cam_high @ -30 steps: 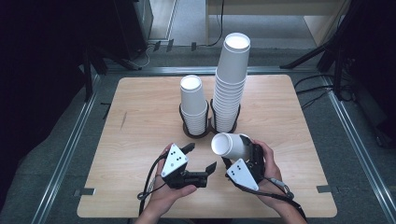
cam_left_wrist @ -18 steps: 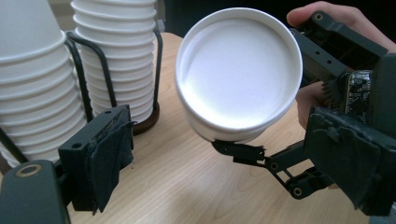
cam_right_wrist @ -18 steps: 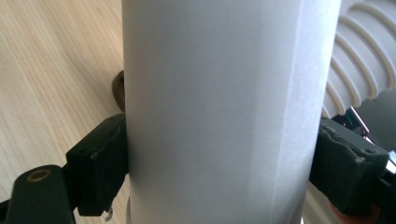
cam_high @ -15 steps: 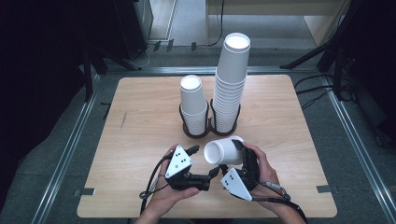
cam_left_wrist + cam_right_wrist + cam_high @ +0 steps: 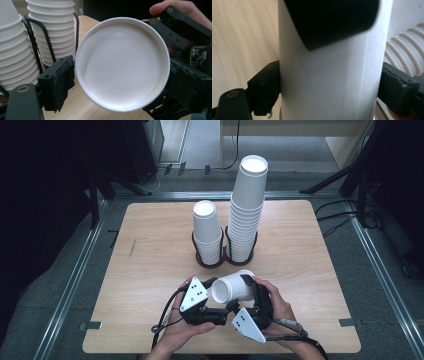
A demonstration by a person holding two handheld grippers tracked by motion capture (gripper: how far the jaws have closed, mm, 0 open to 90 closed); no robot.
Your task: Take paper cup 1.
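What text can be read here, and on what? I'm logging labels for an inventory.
None can be read.
Held cup: plain white.
Cup stacks: plain white.
Circuit board on the right gripper: tiny markings, too small to read.
Grey plate on the left gripper: dots only.

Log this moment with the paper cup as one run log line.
right gripper: shut on paper cup, held sideways | left gripper: at cup's mouth, jaws just been closing, not gripping | cup stacks: in wire holder
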